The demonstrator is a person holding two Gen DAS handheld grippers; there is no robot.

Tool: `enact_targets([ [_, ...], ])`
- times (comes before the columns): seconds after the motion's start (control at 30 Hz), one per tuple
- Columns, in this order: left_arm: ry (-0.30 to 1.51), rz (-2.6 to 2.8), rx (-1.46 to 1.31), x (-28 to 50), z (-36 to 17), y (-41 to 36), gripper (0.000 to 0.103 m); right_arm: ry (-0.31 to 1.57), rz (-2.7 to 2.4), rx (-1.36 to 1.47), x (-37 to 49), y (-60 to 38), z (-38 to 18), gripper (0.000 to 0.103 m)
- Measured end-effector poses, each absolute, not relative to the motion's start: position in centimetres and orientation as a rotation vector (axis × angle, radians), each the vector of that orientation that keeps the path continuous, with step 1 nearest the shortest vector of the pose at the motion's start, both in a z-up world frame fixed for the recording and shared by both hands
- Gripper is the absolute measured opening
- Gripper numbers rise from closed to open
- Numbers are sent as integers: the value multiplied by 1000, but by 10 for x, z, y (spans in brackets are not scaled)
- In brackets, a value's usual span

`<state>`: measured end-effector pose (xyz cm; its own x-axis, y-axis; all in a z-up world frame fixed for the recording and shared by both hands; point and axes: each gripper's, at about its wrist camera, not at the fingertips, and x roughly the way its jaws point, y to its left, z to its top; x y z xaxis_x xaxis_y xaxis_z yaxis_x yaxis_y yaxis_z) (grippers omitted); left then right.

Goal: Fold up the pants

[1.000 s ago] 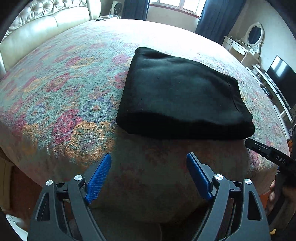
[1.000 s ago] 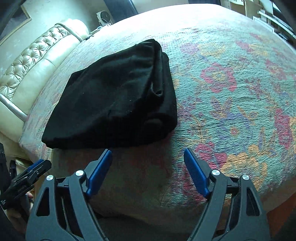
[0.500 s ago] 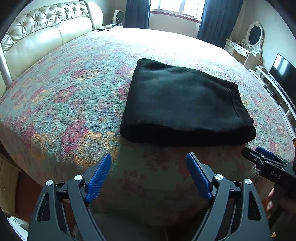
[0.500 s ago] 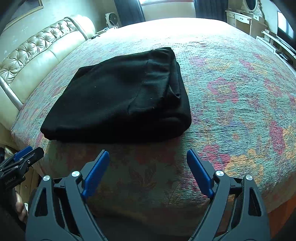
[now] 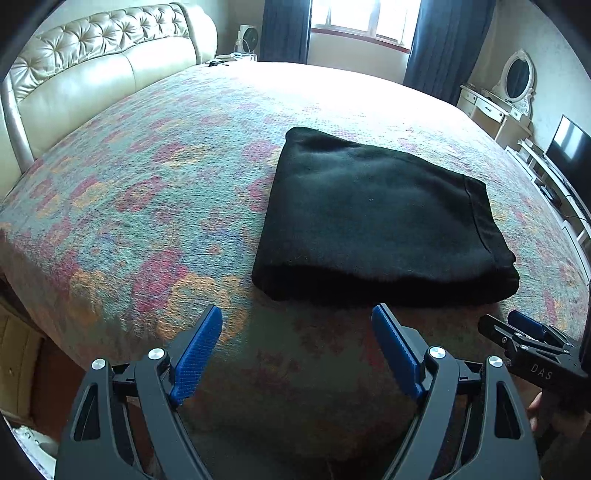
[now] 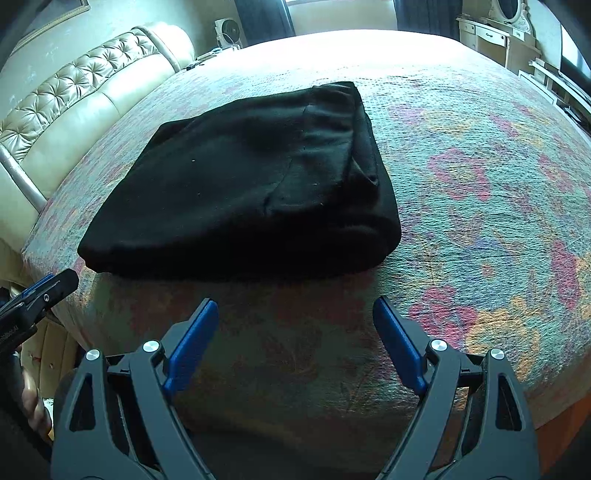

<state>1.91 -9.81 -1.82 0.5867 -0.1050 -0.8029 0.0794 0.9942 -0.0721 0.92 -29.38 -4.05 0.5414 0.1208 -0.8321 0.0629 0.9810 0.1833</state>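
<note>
I find the black pants (image 5: 373, 229) folded flat near the bed's (image 5: 147, 192) front edge. My left gripper (image 5: 297, 343) and right gripper (image 6: 295, 332) are both wide open, empty.

Ahead of me spreads a bed (image 5: 155, 192) with a floral cover and a tufted cream headboard (image 5: 92, 66). Beyond it I see a fan (image 5: 248, 37), dark curtains (image 5: 284, 29), a vanity mirror (image 5: 517, 77) and a television (image 5: 569, 147).

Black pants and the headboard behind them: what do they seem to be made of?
The black pants look like a soft, matte knit or fleece: fuzzy surface, specks of lint, thick rounded folds. The headboard looks like cream leather or faux leather: glossy sheen, button tufting, smooth padded panels. Which of the two cannot be told.
</note>
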Motion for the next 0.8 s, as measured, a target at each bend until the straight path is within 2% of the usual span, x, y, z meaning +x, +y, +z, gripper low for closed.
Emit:
enact_targets([
  [0.8,890,-79,7,18,-11,-101,82,1003,30,212,12,-278,-42,86],
])
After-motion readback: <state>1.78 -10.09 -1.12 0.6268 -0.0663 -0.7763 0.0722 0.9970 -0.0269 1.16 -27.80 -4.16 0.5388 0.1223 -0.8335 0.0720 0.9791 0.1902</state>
